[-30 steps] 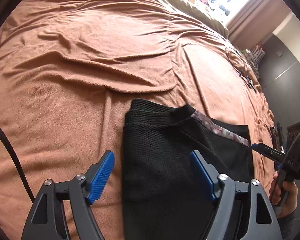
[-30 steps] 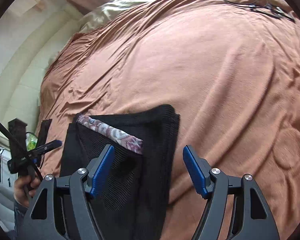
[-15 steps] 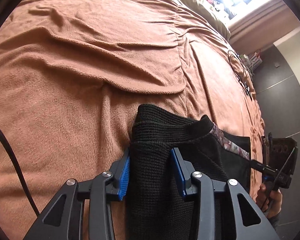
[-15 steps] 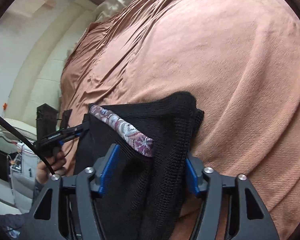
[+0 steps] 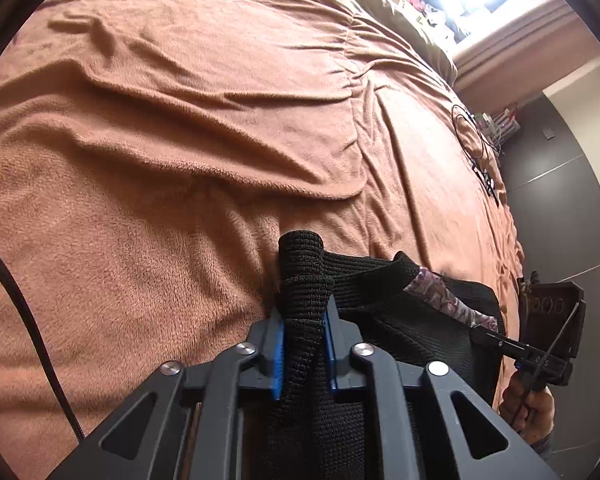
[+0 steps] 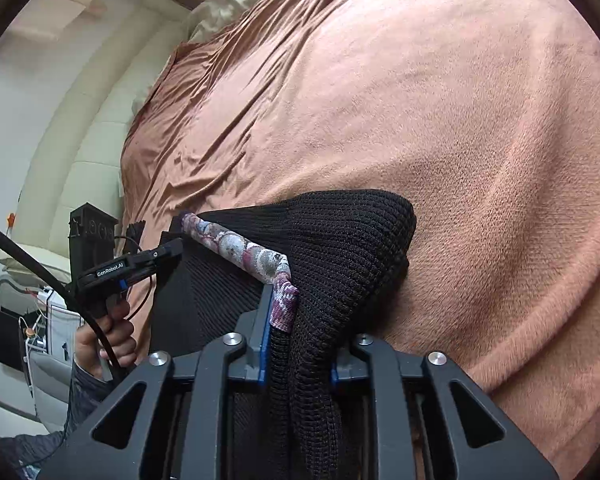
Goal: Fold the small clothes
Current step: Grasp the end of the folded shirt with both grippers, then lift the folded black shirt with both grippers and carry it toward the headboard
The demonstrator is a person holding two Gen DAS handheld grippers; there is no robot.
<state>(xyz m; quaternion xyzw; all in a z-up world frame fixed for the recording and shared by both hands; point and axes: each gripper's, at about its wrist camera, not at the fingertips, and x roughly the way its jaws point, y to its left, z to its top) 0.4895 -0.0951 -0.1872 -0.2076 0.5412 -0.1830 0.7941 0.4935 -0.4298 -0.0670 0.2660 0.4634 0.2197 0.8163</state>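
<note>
Right now I'm clamping the left gripper [image 5: 303,350] and the right gripper [image 6: 298,344] onto the near edge of the black knit garment [image 5: 384,312], one corner each; it's stretching away from both across the brown blanket [image 5: 180,160], so I'm folding forward.

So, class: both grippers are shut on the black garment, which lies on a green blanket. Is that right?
Not quite. The blanket is brown-orange, not green, as the left wrist view shows. The rest holds: the left gripper and the right gripper are both shut on the black garment, its knit bunched between each pair of jaws.
</note>
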